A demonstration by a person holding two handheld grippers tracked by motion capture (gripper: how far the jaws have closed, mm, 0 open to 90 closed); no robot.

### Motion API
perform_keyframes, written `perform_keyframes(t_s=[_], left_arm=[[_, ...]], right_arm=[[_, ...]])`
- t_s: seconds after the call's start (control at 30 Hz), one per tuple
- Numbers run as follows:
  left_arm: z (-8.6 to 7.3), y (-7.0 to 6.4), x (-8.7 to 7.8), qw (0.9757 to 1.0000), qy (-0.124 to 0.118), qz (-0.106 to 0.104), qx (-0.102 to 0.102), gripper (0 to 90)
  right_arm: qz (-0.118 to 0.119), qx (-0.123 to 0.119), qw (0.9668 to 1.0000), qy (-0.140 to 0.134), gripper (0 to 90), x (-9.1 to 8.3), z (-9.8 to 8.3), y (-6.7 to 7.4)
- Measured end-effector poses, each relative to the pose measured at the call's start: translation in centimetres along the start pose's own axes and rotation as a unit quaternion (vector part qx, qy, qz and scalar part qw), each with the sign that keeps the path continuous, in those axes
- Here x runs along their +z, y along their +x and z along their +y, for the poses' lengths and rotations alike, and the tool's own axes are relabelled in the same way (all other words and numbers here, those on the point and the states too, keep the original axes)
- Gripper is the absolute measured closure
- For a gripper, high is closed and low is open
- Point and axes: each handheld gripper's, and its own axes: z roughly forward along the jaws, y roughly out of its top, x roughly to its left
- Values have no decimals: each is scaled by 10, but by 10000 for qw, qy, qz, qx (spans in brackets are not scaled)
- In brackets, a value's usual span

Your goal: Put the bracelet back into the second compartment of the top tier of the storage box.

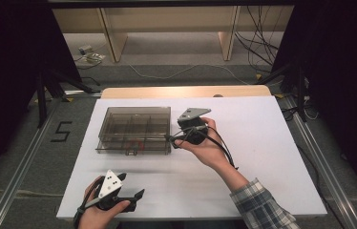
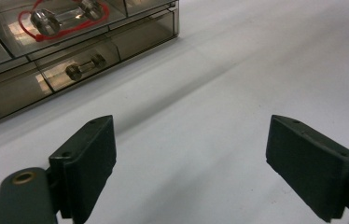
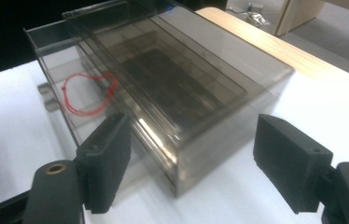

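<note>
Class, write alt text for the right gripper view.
Two black jaws of the right gripper stand open around a corner of a smoky clear plastic drawer box on a white table. A red cord loop lies in its pulled-out drawer.

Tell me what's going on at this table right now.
A person is working at a smoky plastic drawer box on a white table with two hand-held grippers. The right hand-held gripper sits open at the box's right end, not gripping it. The left hand-held gripper waits open near the table's front edge. One drawer holds a red cord.
</note>
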Motion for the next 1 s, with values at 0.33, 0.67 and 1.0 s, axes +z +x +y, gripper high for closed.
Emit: perform_keyframes(t_s=[0.33,0.67,1.0], left_arm=[[0,0,1,10000,22,12,-11,159],[0,0,1,10000,26,27,-24,159],[-1,0,2,10000,24,32,-29,159]], right_arm=[[-163,104,9998,1,265,-23,-20,-20],[-275,183,9995,13,258,-42,-38,-32],[-405,289,9987,64,252,-66,-72,-42]])
